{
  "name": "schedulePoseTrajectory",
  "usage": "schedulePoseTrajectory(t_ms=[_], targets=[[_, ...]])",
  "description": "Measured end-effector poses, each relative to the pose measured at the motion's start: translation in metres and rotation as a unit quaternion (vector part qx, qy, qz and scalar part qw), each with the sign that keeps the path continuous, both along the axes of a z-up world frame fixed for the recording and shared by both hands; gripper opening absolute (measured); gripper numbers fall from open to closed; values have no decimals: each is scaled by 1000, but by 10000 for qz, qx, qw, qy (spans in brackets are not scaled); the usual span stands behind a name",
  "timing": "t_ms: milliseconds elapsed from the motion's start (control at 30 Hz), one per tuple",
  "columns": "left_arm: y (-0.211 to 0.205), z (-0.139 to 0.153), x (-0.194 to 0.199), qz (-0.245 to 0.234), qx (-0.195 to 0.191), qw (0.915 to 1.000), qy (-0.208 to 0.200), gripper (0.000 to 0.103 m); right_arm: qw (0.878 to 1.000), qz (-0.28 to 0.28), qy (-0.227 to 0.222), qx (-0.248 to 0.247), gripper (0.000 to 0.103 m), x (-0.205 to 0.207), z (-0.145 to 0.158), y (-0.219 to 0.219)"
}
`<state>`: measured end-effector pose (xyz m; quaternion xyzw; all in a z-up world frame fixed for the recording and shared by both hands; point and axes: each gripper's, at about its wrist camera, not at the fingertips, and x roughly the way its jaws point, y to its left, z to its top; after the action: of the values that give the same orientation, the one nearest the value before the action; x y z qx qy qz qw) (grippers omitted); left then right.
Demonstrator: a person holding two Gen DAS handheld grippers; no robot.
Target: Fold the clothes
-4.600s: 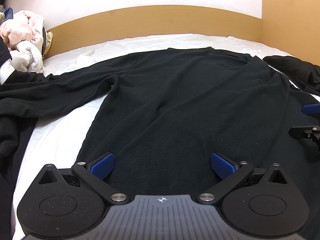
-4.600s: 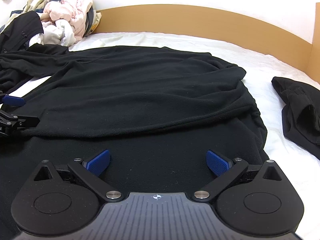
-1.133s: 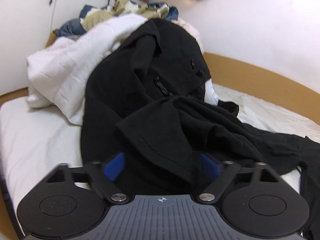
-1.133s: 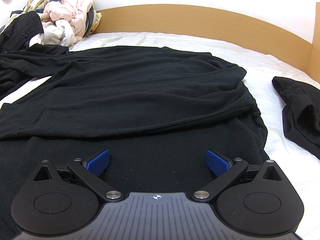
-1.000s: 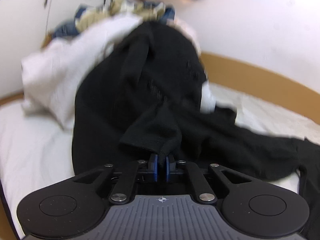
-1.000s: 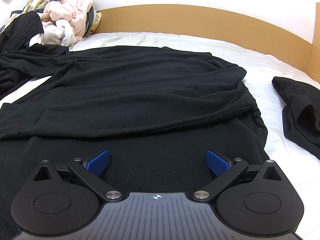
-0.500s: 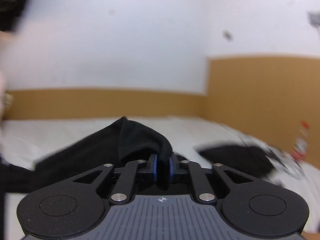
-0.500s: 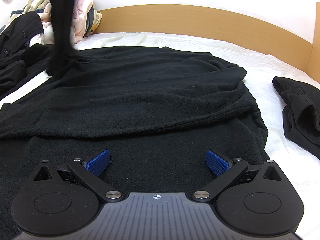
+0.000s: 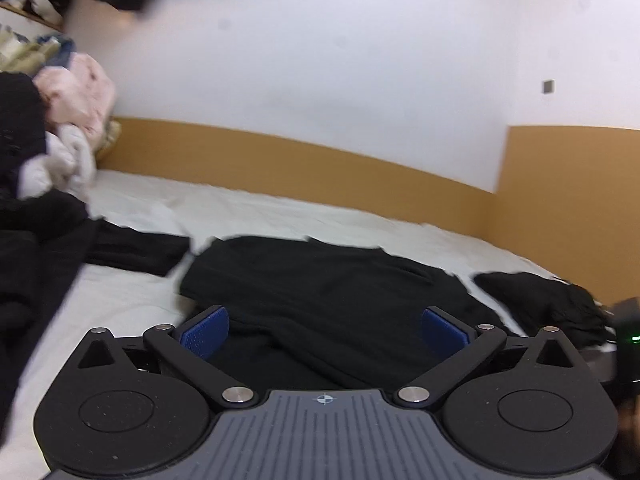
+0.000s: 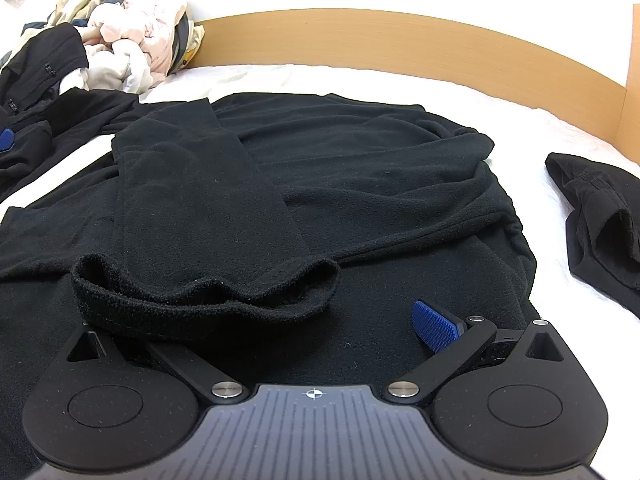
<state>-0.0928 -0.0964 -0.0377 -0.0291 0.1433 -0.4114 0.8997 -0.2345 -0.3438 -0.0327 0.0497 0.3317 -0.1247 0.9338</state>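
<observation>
A white-sheeted bed with a wooden headboard fills both views. Spread flat across its middle lies the black fleece top, body toward the headboard and hem toward the right-wrist camera. One sleeve is laid over the body, running from the far left shoulder down to a cuff that rests near the hem, draped over the left finger of the right gripper. A heap of pale and dark laundry sits at the bed's far left corner, and a smaller black garment lies apart on the sheet to the right. The right gripper's jaws stand wide apart above the hem, pressing on nothing; only its right blue pad shows. The left gripper is opening its jaws, blue pads already far apart above the top, nothing clamped between them.
</observation>
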Motion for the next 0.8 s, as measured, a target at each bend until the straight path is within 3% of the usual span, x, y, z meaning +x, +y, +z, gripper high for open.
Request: schedulePoseTrajectory(t_ms=[67,133,200,267,333,400,500,533,633,800], targets=[[5,-4,6,98,144,9995,-246,102,9993,110,360,-16,103,-10,9,-3],[4,-1,12,1,201,9995,-250,102,9975,-343,582,185,103,-28,27,-22],[-1,0,15,-50,276,9989,-382,102,9947,-729,-258,675,103,-58,52,-46],[-13,-1,18,-25,505,9971,-575,102,9855,-536,-903,1330,103,-66,64,-58],[-23,-6,22,-46,722,9951,-675,102,9853,-160,-740,1532,100,-49,54,-52],[-34,-14,28,-81,1005,9924,-702,102,9908,-79,-300,1316,94,-28,34,-42],[-45,-29,38,-73,1431,9884,-501,102,9953,-121,41,958,64,-13,11,-34],[-47,-34,43,-73,1543,9873,-360,102,9959,-107,51,893,6,-12,13,-34],[-45,-39,52,-23,1565,9877,-54,102,9932,-192,-371,1083,4,-25,28,-43],[-47,-43,55,30,1723,9849,143,102,9891,-856,-819,877,4,-51,51,-66]])
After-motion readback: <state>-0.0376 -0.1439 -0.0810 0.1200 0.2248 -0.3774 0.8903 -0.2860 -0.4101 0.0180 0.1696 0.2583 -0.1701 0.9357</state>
